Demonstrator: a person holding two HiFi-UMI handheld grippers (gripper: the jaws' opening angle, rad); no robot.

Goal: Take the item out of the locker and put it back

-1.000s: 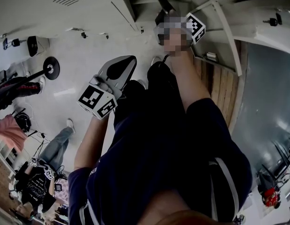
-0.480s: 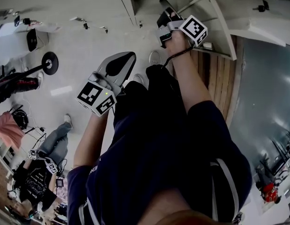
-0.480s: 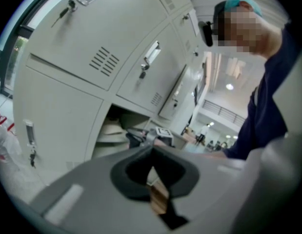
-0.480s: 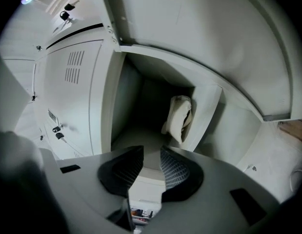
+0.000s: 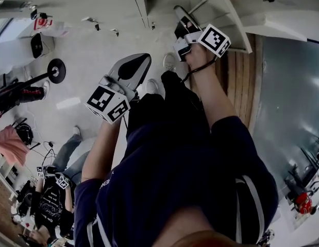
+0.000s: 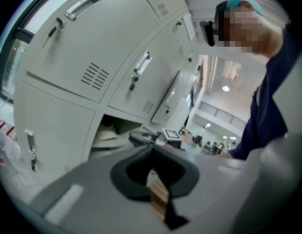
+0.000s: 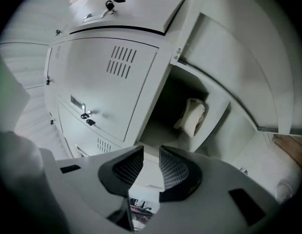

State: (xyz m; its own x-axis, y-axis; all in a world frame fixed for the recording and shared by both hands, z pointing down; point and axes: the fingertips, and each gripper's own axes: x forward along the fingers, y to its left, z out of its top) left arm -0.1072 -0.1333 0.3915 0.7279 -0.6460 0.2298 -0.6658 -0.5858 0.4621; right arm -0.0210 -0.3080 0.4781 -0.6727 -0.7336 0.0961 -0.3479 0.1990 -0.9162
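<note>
The locker [image 7: 176, 94] stands open, its door [image 7: 238, 67] swung to the right. A cream folded item [image 7: 192, 116] leans upright against the compartment's back right wall. My right gripper [image 7: 151, 167] points at the opening from just outside, jaws apart with nothing between them. The head view shows the right gripper [image 5: 181, 15] raised at the locker's mouth beside the door [image 5: 236, 19]. My left gripper [image 5: 132, 68] hangs lower and to the left, clear of the locker, its jaws together on nothing. From the left gripper view, the item [image 6: 106, 133] shows as a pale shape inside.
Closed lockers [image 7: 99, 77] with handles and keys fill the wall left of and above the open one. A wooden strip [image 5: 236, 86] runs along the floor to the right. A person sits on the floor [image 5: 56, 189] at lower left, near a wheeled stand [image 5: 56, 71].
Both grippers have risen. The right one has moved up and closer to the open locker's mouth; its jaws keep the same gap.
</note>
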